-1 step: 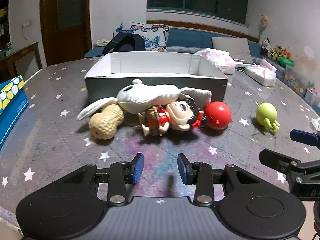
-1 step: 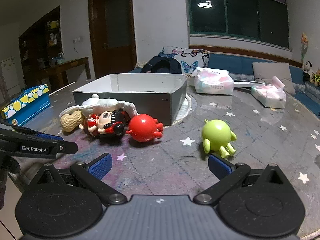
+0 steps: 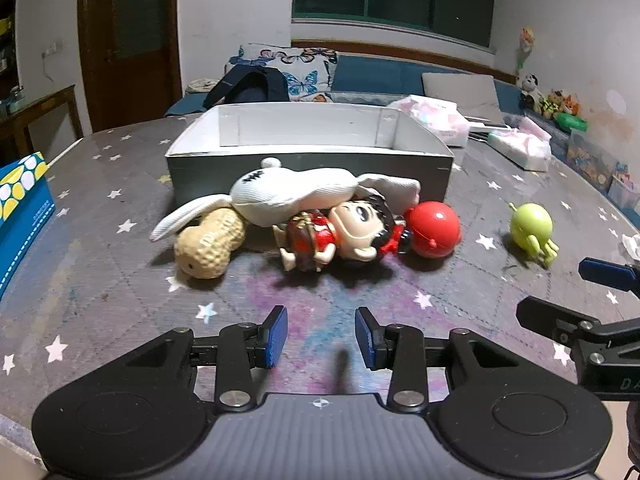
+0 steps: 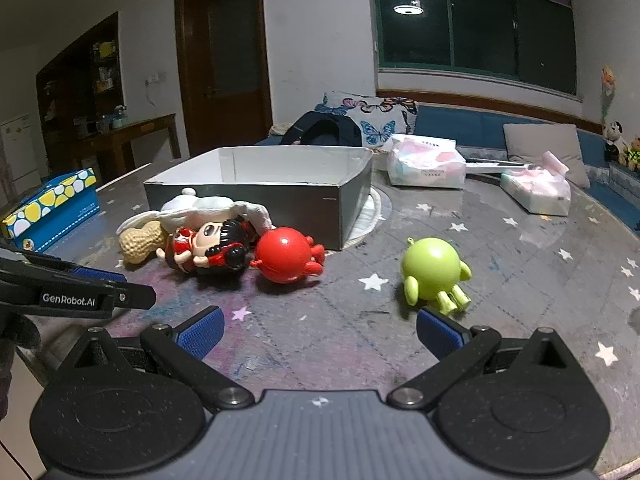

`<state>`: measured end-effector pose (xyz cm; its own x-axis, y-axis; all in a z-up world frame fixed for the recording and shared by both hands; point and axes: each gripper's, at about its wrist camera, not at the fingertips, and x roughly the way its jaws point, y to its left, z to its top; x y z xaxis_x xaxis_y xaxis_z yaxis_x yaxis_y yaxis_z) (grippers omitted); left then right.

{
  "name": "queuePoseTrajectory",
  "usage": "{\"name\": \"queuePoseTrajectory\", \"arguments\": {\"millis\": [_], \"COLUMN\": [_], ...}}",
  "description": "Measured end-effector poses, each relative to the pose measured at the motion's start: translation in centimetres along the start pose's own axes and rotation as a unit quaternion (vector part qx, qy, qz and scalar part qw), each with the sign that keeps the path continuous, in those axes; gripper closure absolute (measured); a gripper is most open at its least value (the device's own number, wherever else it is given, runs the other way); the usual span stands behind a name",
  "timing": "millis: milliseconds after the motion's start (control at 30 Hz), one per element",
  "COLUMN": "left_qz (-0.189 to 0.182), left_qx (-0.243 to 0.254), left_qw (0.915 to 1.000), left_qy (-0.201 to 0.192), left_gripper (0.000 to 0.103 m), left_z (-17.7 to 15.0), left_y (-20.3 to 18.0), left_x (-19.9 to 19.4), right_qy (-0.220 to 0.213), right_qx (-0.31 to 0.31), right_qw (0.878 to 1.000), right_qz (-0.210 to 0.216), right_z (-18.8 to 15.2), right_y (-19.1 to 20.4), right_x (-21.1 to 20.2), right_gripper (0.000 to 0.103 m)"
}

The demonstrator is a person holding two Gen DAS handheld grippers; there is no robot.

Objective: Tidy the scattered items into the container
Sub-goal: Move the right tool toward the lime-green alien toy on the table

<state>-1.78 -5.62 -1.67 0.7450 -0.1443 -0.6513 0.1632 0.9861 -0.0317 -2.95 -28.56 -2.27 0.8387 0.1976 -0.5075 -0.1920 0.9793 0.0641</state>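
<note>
The star-printed table runs off the frame on every side, so its edges are mostly cut away. On it sits the grey box, open at the top; its floor is hidden behind the near wall in both views. Heaped against that near wall is a white plush toy, draped over a cartoon doll so the doll's far side is covered, and over the far end of a peanut toy at the box's left corner. A red round toy lies touching the doll, just in front of the box's right corner. A green round toy lies well apart to the right of the box.

Left of the box stands a blue carton with yellow and white spots; its print is too small to read. Behind the box to the right lie tissue packs, lettering illegible.

The left gripper hovers in front of the box with its jaws parted and nothing between them; its side reads "GenRobot.AI" in the right wrist view. The right gripper is spread wide and empty, near the green round toy.
</note>
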Motion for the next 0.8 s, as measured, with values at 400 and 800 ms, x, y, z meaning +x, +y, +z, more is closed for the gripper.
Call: {"name": "queuePoseTrajectory", "arguments": {"millis": [400,800], "left_qz": [-0.022,-0.045], "left_qx": [0.018,0.036], "left_qw": [0.9996,0.9982], "left_qy": [0.007,0.016], "left_gripper": [0.064,0.064], "left_z": [0.5,1.2], "left_y": [-1.4,-2.7], "left_x": [1.0,2.2], "right_qy": [0.007,0.01], "right_qx": [0.008,0.016], "right_qw": [1.0,0.999], "right_qz": [-0.013,-0.031], "right_z": [0.1,0.2], "right_y": [-0.9,-2.2], "right_x": [0.6,1.2], "right_gripper": [0.0,0.0]}}
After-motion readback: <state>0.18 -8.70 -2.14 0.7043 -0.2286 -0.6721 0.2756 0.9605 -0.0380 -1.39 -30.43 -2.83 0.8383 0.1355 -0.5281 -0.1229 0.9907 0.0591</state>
